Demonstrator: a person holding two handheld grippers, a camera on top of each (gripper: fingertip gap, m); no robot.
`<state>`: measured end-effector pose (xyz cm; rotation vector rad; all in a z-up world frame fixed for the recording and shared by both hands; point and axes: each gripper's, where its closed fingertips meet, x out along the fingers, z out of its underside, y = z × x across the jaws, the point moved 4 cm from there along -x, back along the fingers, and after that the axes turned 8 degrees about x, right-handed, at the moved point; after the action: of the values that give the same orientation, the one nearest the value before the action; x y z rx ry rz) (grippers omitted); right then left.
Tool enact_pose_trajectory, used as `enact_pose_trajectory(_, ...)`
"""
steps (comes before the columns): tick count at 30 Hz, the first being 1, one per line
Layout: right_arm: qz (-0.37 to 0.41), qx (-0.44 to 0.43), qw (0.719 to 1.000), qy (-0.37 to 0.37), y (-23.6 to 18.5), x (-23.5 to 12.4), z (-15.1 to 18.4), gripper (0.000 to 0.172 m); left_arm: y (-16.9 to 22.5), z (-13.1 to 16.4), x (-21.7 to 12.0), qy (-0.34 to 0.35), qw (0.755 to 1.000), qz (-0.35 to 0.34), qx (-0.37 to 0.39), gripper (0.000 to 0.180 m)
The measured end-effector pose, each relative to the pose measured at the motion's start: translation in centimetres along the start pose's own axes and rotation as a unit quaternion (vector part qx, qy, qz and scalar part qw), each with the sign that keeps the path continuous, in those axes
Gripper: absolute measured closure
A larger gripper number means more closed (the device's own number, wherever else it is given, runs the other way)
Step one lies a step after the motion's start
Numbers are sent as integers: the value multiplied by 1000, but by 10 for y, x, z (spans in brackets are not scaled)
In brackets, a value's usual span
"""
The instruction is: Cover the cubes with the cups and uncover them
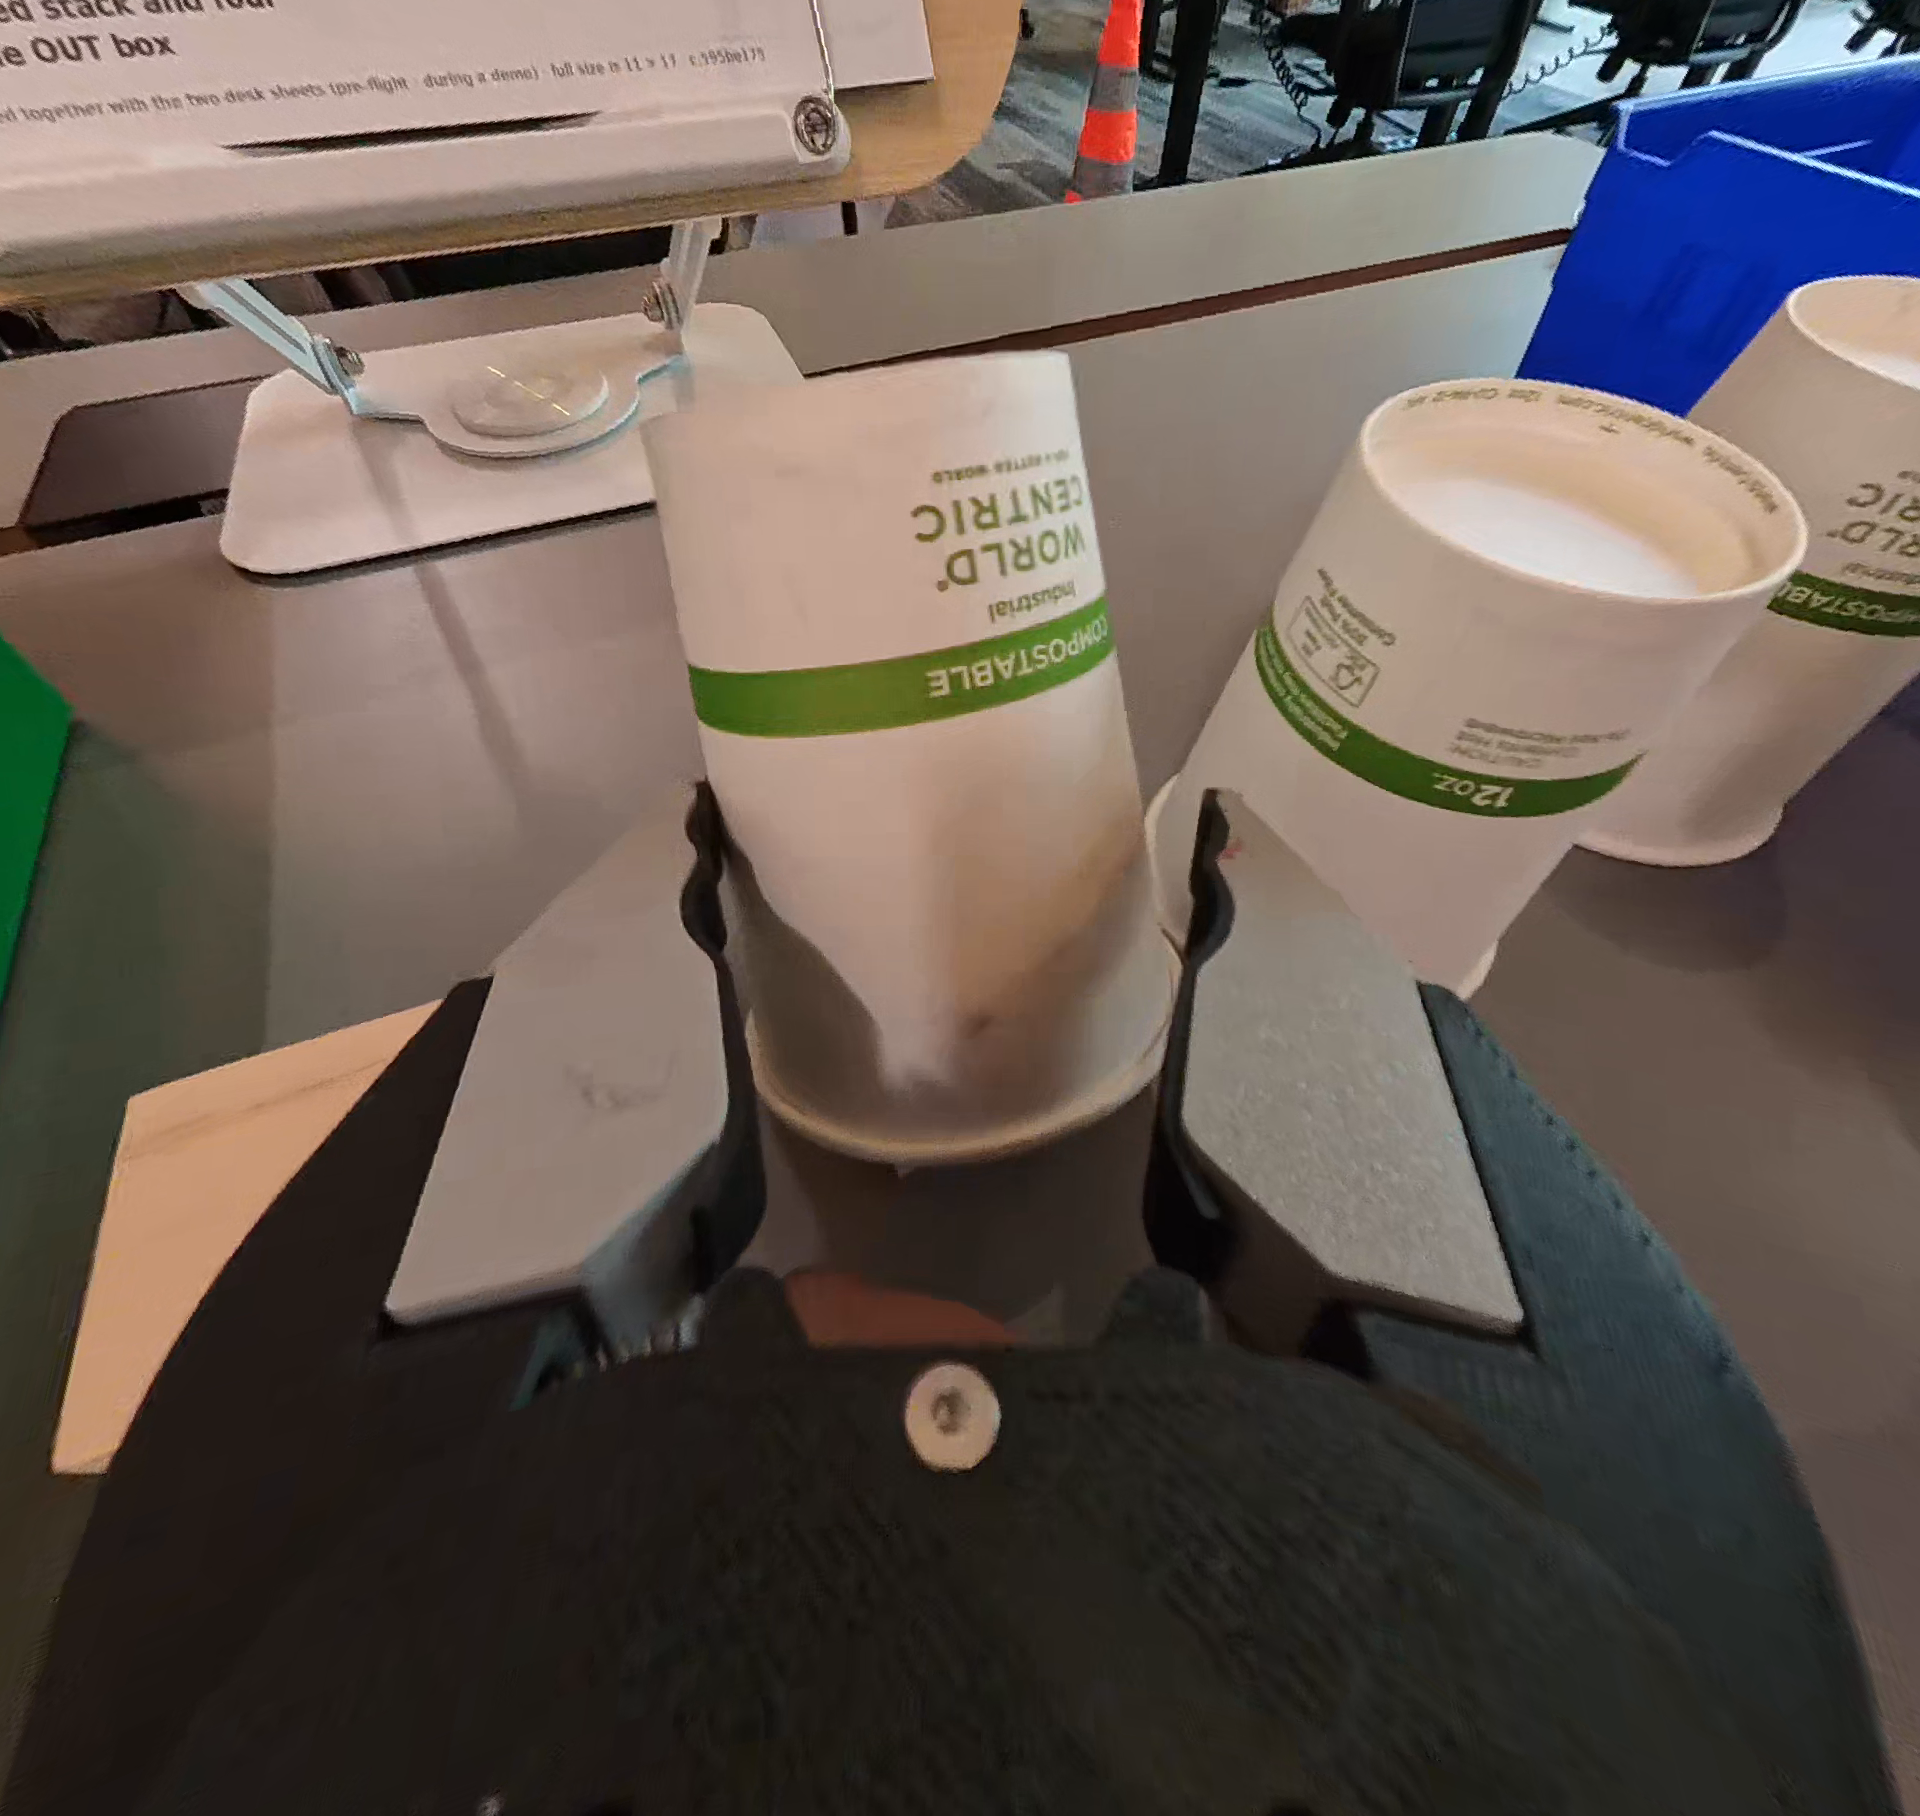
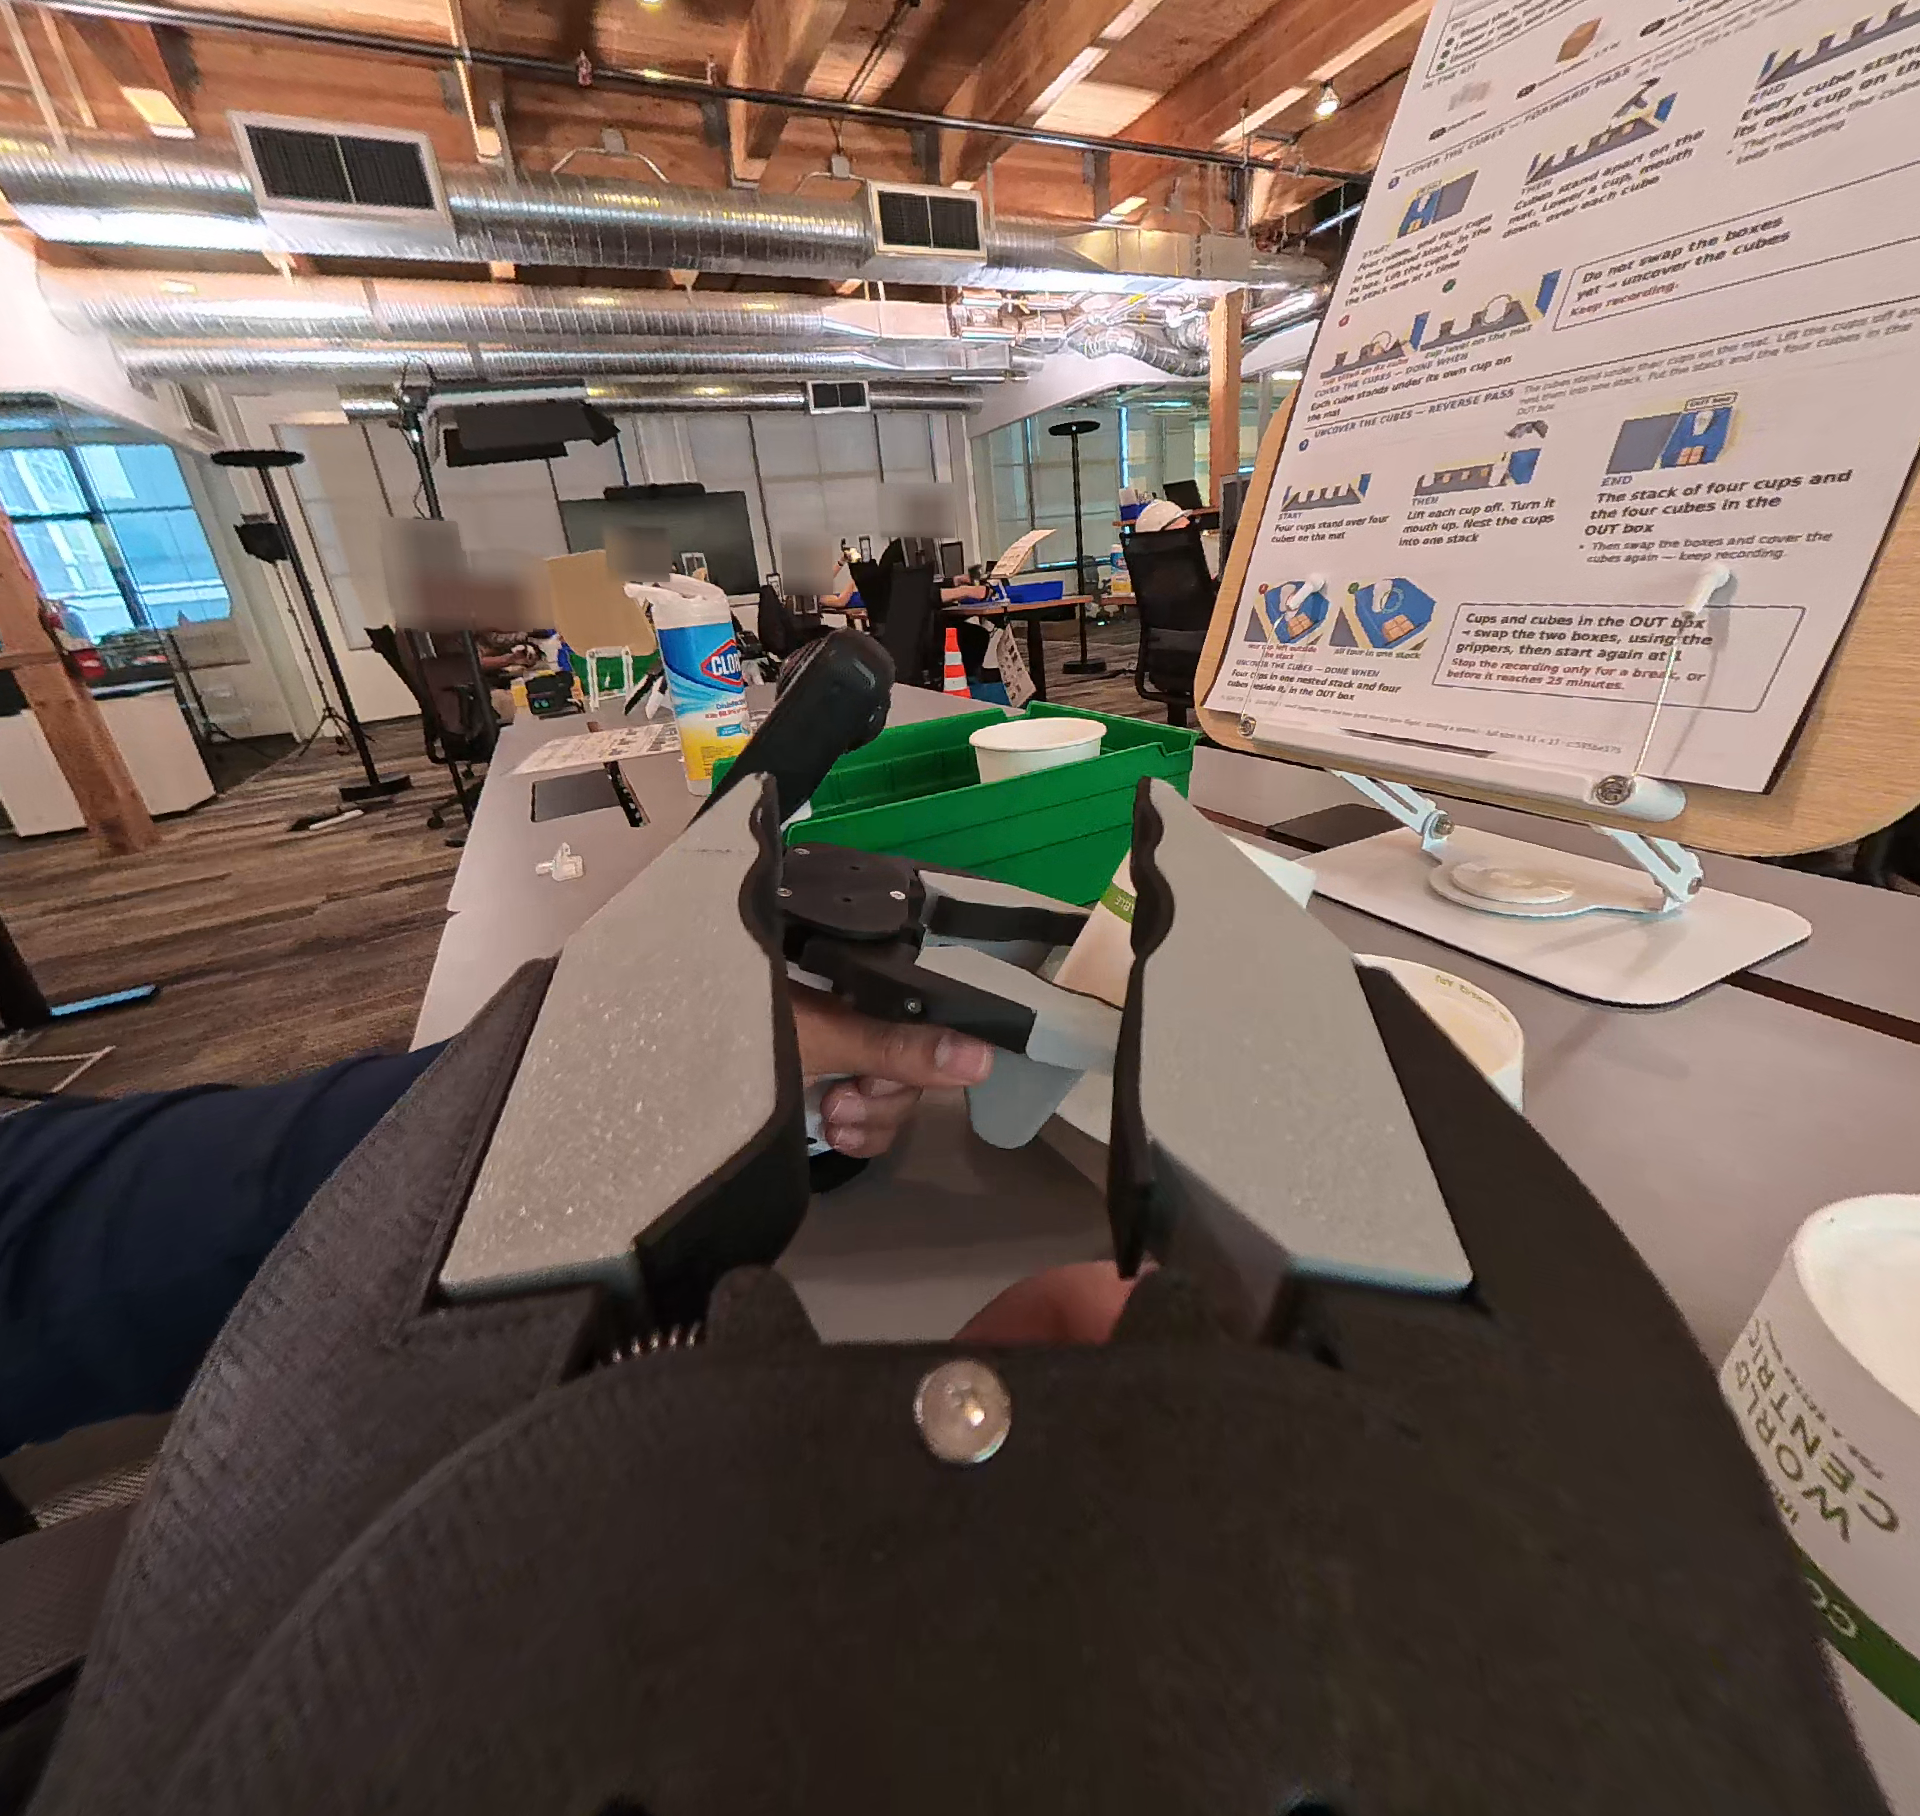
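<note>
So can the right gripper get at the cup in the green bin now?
Probably not straight ahead. The left gripper, with a cup between its fingers, sits between the right gripper and the green bin. Going over looks free.

White green-banded cups (image 1: 1475, 644) — mouth-down, one (image 1: 894, 623) tilted, lifted

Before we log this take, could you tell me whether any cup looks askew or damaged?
Yes. The cup between the left gripper's fingers is tilted, not flat on the table, and its lower wall looks dented. The neighbouring cup stands mouth-down.
</note>
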<state>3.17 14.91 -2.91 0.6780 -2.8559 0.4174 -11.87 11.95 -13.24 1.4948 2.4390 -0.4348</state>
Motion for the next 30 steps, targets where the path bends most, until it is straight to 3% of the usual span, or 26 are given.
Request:
enact_pose_trajectory(7,0,-1,1000,-6,0,1,3,107,-1,2,-2,-6,1000,-9,11,96)
enact_pose_trajectory(18,-3,-1,1000,-14,-1,3,6,108,11,31,-21,-98,992,12,72,105)
enact_pose_trajectory(26,3,-6,1000,-22,0,5,10,108,2,9,-36,-7,998,-27,56,92)
enact_pose_trajectory(30,63,-9,996,-64,18,9,22,111,1,13,-32,-13,997,-35,62,95)
